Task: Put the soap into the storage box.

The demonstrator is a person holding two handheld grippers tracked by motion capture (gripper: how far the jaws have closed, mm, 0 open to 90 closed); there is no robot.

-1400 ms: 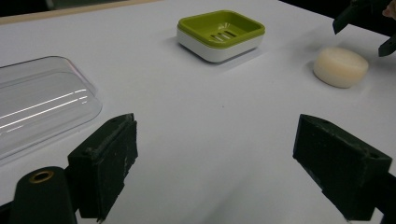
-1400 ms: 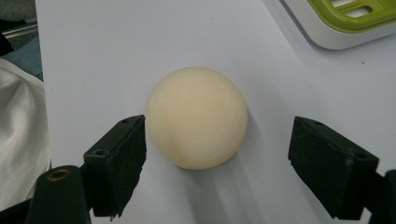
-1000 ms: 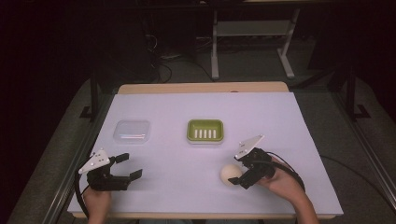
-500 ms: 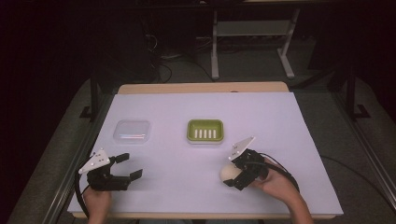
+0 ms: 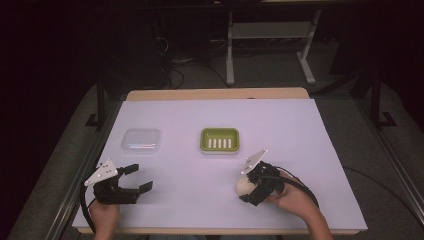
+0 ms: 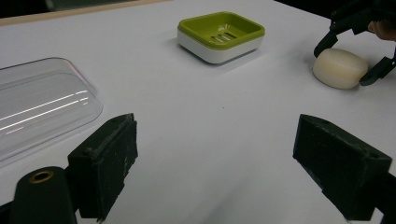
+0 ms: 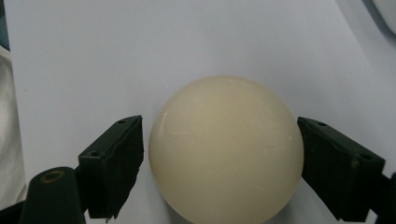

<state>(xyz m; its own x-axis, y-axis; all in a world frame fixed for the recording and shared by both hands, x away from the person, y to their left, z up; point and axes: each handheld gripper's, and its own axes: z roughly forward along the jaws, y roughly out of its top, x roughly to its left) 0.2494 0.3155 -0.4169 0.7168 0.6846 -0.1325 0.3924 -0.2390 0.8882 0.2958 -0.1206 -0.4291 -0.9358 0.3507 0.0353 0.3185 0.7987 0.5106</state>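
A cream, rounded bar of soap [image 5: 244, 186] [image 6: 339, 68] [image 7: 226, 149] lies on the white table cover at the front right. My right gripper [image 5: 246, 186] [image 7: 219, 163] [image 6: 345, 65] is open around it, one jaw on each side. In the right gripper view one jaw touches the soap and the other stands a narrow gap off. My left gripper [image 5: 141, 178] [image 6: 215, 172] rests open at the front left with nothing between its jaws. A green and white soap dish [image 5: 206, 140] [image 6: 187, 28] sits empty mid-table.
A clear plastic lid [image 5: 141, 140] [image 6: 37, 107] lies left of the dish, just beyond my left gripper. The white cover [image 5: 300, 130] spans the table, with a wooden edge at the back. Dark floor, cables and a metal stand lie beyond.
My right gripper has slid left so that its jaws now straddle the soap. The left gripper, dish and lid have stayed put.
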